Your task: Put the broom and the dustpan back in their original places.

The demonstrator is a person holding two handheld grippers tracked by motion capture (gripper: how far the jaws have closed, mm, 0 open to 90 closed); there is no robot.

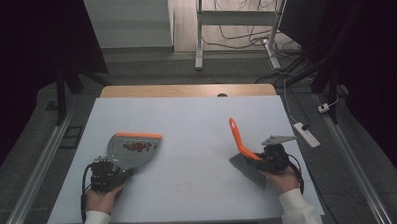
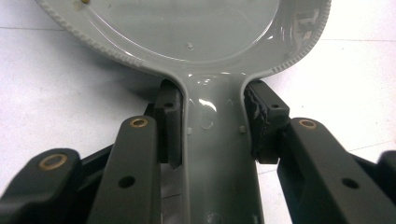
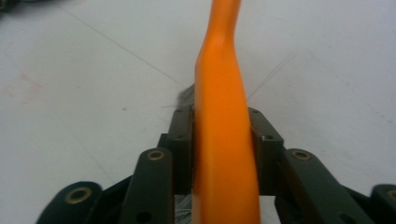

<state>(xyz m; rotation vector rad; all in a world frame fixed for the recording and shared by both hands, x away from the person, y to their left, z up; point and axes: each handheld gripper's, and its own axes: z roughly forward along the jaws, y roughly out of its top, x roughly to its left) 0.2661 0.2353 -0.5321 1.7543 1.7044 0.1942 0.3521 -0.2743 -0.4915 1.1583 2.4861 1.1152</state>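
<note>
Dustpan (image 1: 132, 146) and brush (image 1: 241, 143) were the 2 things in hand, well apart on the white table (image 1: 186, 117). The dustpan, grey with an orange front lip, lay flat on the left part of the table, its mouth turned away from the person, with a small heap of red and yellow bits inside near the lip. The left gripper (image 1: 108, 171) was clenched on the dustpan's grey handle: in the left gripper view both pads (image 2: 169, 123) pressed against the sides of the handle (image 2: 217, 154) just below where it widened into the pan. The left hand (image 1: 100, 198) rested at the table's near edge, in a white sleeve.

The right gripper (image 1: 273, 157) sat at the right part of the table with the brush's orange handle between its jaws. In the right gripper view the handle (image 3: 224, 130) ran straight up between the 2 pads (image 3: 183, 140), which lay against its sides, so the gripper was grasping it. In the high view the handle rose tilted toward the table's far side, and the dark bristle block (image 1: 246, 169) lay on the table just left of the right hand (image 1: 284, 179). A few stray bristles showed beside the handle.

No brand, label or writing could be read on the dustpan, the brush or either gripper.
</note>
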